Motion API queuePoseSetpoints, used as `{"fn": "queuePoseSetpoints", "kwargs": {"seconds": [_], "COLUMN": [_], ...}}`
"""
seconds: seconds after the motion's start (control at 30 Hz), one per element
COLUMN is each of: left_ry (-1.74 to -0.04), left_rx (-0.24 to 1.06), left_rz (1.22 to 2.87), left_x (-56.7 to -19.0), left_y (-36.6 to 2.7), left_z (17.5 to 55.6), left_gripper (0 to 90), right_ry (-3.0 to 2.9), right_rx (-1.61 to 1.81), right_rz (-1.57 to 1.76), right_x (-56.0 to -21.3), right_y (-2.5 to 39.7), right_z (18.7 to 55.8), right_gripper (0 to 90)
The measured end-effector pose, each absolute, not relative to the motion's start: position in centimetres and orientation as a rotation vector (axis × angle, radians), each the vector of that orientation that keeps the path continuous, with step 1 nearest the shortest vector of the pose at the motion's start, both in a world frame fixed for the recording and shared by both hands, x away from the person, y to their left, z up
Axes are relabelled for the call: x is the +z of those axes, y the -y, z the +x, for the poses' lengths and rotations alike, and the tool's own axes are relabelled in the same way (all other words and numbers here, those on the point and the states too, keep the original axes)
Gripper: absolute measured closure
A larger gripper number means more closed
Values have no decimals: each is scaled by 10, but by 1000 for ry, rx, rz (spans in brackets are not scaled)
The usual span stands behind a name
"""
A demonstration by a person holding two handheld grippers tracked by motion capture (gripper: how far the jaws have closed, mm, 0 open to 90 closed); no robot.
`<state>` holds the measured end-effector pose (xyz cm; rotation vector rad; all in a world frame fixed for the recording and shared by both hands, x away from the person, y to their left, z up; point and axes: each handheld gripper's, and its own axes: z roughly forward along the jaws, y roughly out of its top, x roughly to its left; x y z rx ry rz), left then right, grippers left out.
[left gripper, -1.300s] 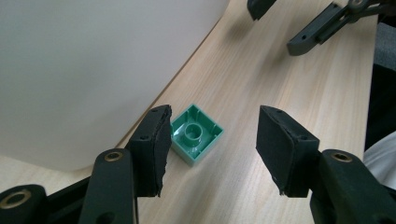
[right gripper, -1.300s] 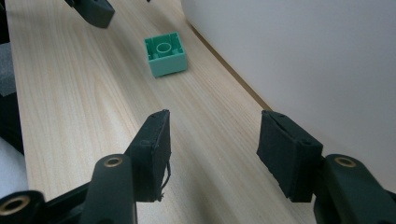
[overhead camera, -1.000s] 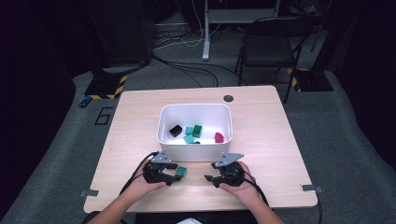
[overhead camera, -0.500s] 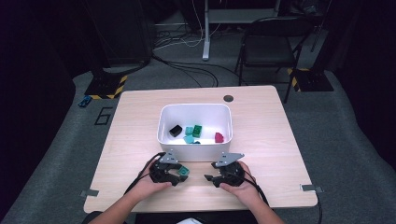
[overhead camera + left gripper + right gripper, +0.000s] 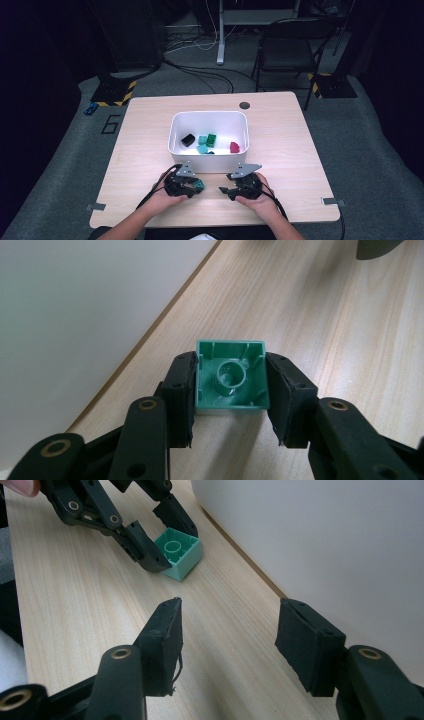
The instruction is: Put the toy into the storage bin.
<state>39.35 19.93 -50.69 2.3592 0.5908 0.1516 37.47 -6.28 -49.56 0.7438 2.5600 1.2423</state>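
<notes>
The wooden tabletop carries a white bin at its middle, and in it lie a black block, two green ones and a red one. Just in front of the bin's near wall the person's two hands rest on the wood. The left gripper has its fingers pressed on both sides of a small green brick, turned so its hollow underside with the round tube faces the camera; the brick sits low over the tabletop, close beside the bin wall. The right gripper lies near it with its fingers spread wide and nothing between them.

The step in hand looks like carrying the brick up and over the rim into the bin. To do it well, I'd keep the squeeze even on the two flat walls, lift straight until the brick clears the rim, move over an open patch of the floor, and release low. The right gripper should stay clear of that path
</notes>
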Motion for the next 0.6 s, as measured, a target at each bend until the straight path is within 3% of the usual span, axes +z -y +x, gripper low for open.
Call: {"fn": "queuePoseSetpoints", "kwargs": {"seconds": [0.6], "left_ry": [-583], "left_rx": [142], "left_rz": [2293], "left_x": [-463], "left_y": [-210], "left_z": [384], "left_gripper": [586], "right_ry": [-2563], "right_rx": [1239], "right_rz": [739], "right_x": [-496], "right_y": [62], "right_z": [375], "right_gripper": [433]}}
